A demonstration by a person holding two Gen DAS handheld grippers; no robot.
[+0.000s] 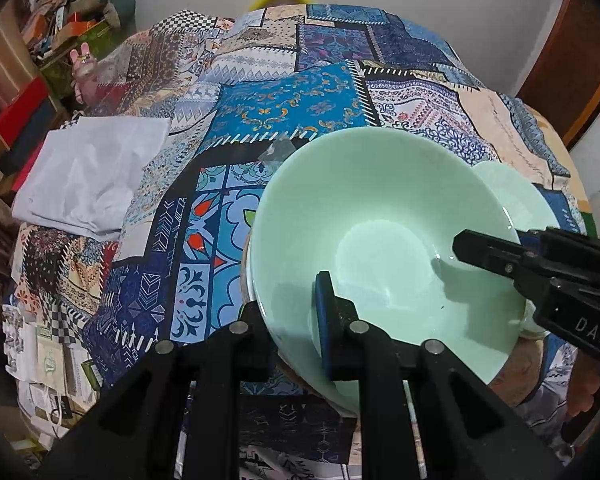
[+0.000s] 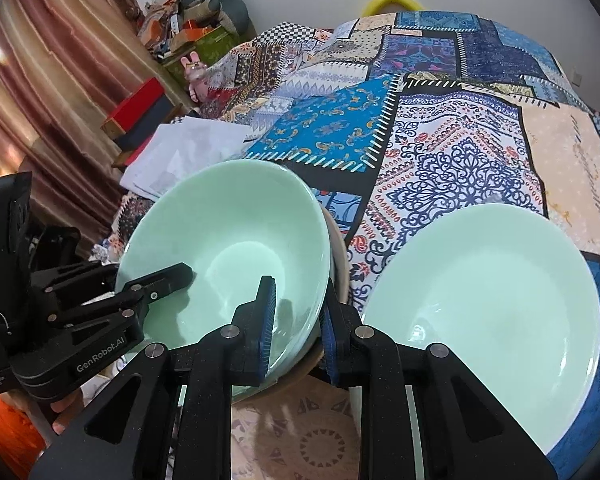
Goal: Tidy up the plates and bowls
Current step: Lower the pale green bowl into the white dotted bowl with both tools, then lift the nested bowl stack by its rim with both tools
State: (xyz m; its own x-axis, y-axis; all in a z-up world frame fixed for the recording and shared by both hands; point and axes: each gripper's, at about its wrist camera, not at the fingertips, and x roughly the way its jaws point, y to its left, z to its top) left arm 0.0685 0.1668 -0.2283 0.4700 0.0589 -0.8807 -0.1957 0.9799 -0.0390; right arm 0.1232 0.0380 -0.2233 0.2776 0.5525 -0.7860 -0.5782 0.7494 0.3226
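Both grippers, left (image 1: 300, 316) & right (image 2: 298, 326), fingers pinched on opposite rims of bowl (image 2: 224, 248), tilted over tan dish beside plate (image 2: 484, 304). Level it, lower evenly, then release.

Plate (image 1: 512, 196) mostly hidden behind the bowl (image 1: 380, 220) — its base unseen.

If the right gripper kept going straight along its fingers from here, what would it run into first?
The right gripper is shut on the rim of the pale green glazed bowl, so pushing on would drive it along the bowl wall, then probably into the patchwork patterned cloth beyond; depth is unclear.
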